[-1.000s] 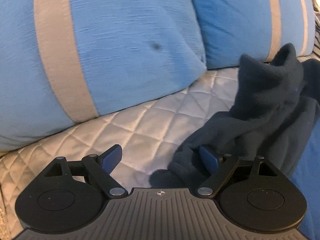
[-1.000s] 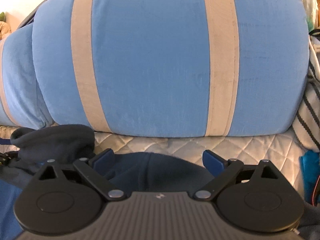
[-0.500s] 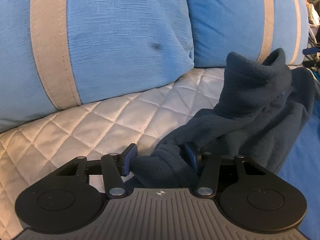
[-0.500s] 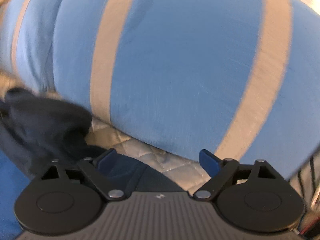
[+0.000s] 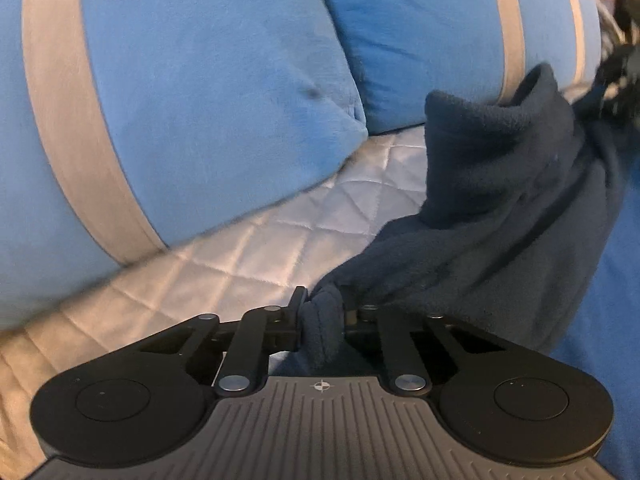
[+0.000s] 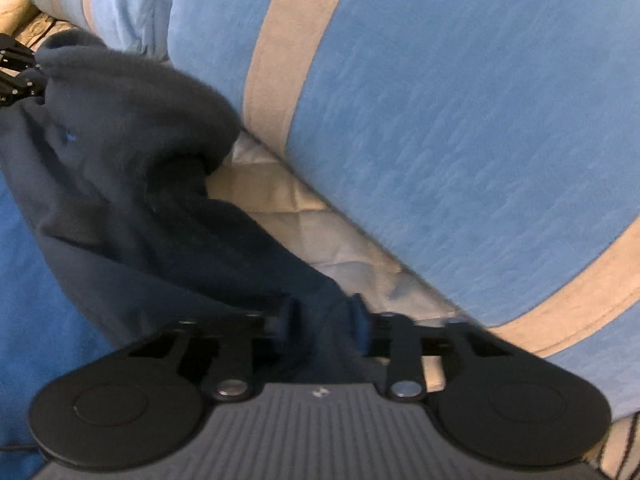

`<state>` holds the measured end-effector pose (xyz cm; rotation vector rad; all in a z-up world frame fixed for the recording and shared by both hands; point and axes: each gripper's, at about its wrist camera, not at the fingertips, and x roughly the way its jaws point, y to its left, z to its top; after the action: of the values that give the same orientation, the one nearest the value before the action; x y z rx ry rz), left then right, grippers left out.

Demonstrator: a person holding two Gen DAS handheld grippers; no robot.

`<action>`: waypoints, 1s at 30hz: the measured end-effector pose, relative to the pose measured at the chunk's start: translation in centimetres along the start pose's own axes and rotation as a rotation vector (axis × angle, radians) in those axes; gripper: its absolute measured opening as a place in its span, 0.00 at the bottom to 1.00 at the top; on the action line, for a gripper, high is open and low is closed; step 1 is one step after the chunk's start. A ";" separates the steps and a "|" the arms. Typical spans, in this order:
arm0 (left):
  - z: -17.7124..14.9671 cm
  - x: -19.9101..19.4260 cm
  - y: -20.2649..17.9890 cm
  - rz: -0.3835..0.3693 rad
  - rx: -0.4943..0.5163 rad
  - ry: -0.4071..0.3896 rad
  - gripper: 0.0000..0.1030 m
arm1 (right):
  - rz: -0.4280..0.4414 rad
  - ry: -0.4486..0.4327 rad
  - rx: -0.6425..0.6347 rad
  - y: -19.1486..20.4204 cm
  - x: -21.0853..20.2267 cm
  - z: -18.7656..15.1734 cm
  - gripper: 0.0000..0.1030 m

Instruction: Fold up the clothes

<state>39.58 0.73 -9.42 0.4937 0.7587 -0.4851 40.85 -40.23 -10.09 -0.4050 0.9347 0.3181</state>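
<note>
A pale quilt (image 5: 288,236) with diamond stitching covers the surface. Behind the quilt, two big blue pillows with beige stripes lean side by side: a left pillow (image 5: 192,92) and a right pillow (image 5: 432,36) in the left wrist view; the right wrist view is filled mostly by that right pillow (image 6: 460,112), tilted across the frame. On the near side of the quilt lies a bright blue cloth (image 5: 604,336), seen also at the left edge of the right wrist view (image 6: 36,308). At the far right of the quilt a striped fabric (image 6: 624,444) shows in a corner, too small to make out.

A dark navy fleece (image 5: 496,208) lies bunched on the quilt and partly over the blue cloth, in front of the pillows. One thick rolled part of it stands upright just before the right pillow; the rest spreads low toward both cameras (image 6: 132,184).

No hand or sleeve shows; each tool is seen only from behind its fingers, pointing low over the quilt toward the pillows. The right wrist view is rolled sideways and blurred.

The left gripper (image 5: 323,314) has its fingers drawn nearly together, pinching a fold of the fleece edge that bulges between them. The right gripper (image 6: 325,322) has its fingers narrowed onto another fold of the fleece, cloth filling the gap between the pads. At the left edge of the right wrist view, black linkage parts (image 6: 16,74) touch the fleece's far end.
</note>
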 end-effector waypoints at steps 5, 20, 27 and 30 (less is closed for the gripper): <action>1.0 0.9 -0.7 0.122 0.074 -0.018 0.13 | -0.100 -0.057 -0.001 0.3 -0.8 0.3 0.11; 4.4 4.6 -0.1 0.343 0.148 -0.040 0.13 | -0.288 -0.169 0.038 0.1 -1.1 1.8 0.11; 5.5 3.7 0.8 0.399 -0.049 -0.013 0.66 | -0.383 -0.170 -0.023 2.0 -1.2 2.0 0.63; 5.9 0.4 1.3 0.383 -0.152 -0.052 0.85 | -0.418 -0.204 -0.035 2.8 -3.1 1.8 0.96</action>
<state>43.63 -1.77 -5.71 0.4688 0.6266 -0.0820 39.23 -37.21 -7.09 -0.5765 0.6258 -0.0079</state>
